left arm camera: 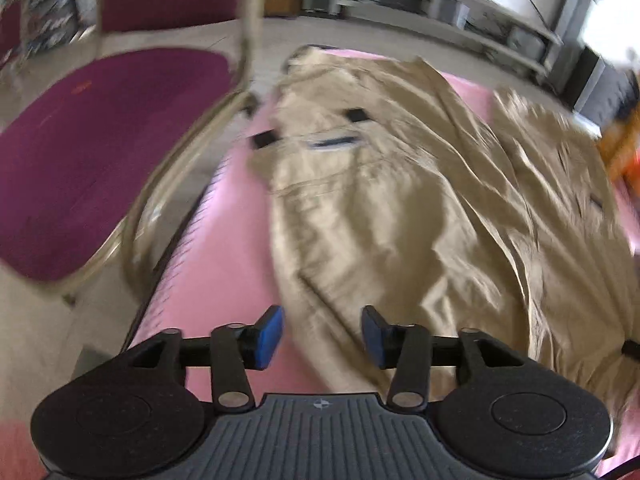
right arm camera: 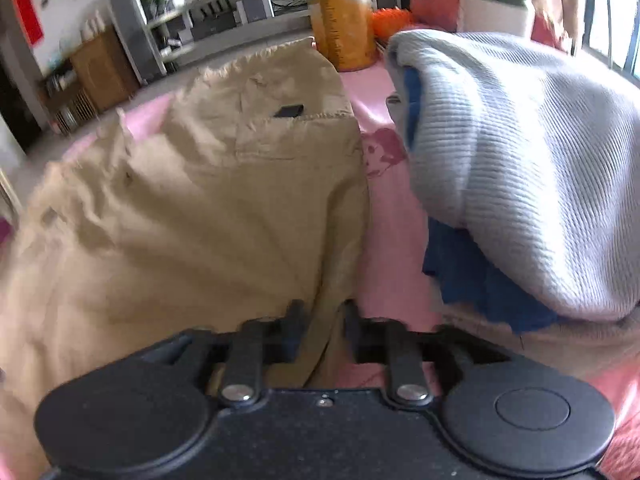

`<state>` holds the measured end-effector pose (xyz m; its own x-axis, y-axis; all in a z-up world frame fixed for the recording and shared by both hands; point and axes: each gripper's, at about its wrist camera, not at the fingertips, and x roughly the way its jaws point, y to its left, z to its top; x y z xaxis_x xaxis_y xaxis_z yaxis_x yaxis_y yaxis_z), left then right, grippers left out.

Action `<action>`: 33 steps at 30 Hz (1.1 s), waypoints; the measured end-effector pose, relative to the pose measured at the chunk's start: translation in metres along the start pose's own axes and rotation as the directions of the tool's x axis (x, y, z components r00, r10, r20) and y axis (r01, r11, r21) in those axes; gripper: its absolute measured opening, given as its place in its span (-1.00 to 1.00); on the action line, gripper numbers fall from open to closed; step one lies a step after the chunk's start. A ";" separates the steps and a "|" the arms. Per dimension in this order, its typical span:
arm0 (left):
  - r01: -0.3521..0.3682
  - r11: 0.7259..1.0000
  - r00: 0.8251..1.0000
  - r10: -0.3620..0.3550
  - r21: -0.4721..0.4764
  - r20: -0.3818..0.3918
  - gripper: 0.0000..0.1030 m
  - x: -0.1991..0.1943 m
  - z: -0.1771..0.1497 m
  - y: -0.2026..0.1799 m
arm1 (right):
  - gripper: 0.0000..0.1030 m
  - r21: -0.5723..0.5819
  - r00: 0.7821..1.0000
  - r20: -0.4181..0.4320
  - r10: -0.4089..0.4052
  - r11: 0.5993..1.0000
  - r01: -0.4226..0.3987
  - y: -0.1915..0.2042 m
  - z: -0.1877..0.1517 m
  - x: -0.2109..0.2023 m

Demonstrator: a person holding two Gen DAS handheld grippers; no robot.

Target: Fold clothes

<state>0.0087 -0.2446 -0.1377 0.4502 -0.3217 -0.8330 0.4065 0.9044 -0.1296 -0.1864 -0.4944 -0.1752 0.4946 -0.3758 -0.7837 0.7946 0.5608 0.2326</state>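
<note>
Khaki trousers [left arm camera: 400, 200] lie crumpled on a pink tablecloth [left arm camera: 224, 248], waistband with black belt loops at the far end. My left gripper [left arm camera: 322, 336] is open, its blue pads just above the near edge of the trousers, holding nothing. In the right wrist view the trousers [right arm camera: 200, 200] fill the left half. My right gripper [right arm camera: 320, 332] has its jaws close together with a fold of the trousers' edge between them. A pile of clothes lies to the right: a grey ribbed sweater [right arm camera: 520, 160] over a blue garment [right arm camera: 480, 280].
A chair with a purple seat [left arm camera: 92, 152] and metal frame stands by the table's left edge. Orange bottle [right arm camera: 344, 12], orange toys and a white pot stand at the far side of the table. Shelves and cabinets line the room behind.
</note>
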 end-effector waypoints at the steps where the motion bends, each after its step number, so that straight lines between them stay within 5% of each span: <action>1: 0.012 0.999 1.000 -0.013 -0.043 -0.007 0.02 -0.003 -0.002 0.009 | 0.11 0.015 1.000 0.002 0.016 1.000 -0.016 -0.002 -0.001 -0.008; 5: 0.124 0.974 0.983 -0.147 -0.192 -0.113 0.05 0.001 -0.017 0.029 | 0.20 0.106 0.990 -0.044 0.132 0.986 -0.127 -0.021 -0.014 -0.029; 11: 0.168 0.979 0.967 -0.186 -0.115 -0.173 0.03 0.005 -0.032 0.003 | 0.20 0.262 0.942 -0.149 0.300 0.931 -0.255 -0.036 -0.030 -0.022; 16: 0.204 0.979 0.959 -0.205 -0.022 -0.196 -0.09 0.005 -0.040 -0.018 | -0.29 0.223 0.919 -0.202 0.340 0.929 -0.295 -0.019 -0.037 -0.014; 18: 0.193 0.981 0.964 -0.184 0.029 -0.194 -0.26 0.004 -0.042 -0.026 | -0.35 0.175 0.920 -0.220 0.325 0.941 -0.291 -0.010 -0.041 -0.013; 20: 0.204 0.978 0.963 -0.193 0.042 -0.190 -0.67 0.001 -0.035 -0.027 | -0.75 0.106 0.935 -0.216 0.281 0.959 -0.264 0.000 -0.043 -0.014; 21: 0.207 0.978 0.963 -0.198 0.034 -0.182 -0.73 -0.003 -0.032 -0.026 | -0.76 0.089 0.939 -0.207 0.274 0.961 -0.260 0.002 -0.042 -0.016; 27: 0.312 0.939 0.931 -0.333 -0.147 -0.151 -0.77 -0.040 -0.019 0.007 | -0.79 0.240 0.905 -0.127 0.406 0.898 -0.369 -0.014 -0.023 -0.061; 33: 0.208 0.968 0.931 -0.240 -0.141 -0.273 -0.68 -0.004 -0.036 -0.002 | -0.79 0.123 0.948 -0.221 0.231 0.970 -0.208 0.001 -0.037 -0.039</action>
<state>-0.0227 -0.2349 -0.1531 0.1044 -0.4403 -0.8918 0.3754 0.8478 -0.3746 -0.2176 -0.4522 -0.1656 0.5745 -0.0638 -0.8160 0.7117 0.5315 0.4594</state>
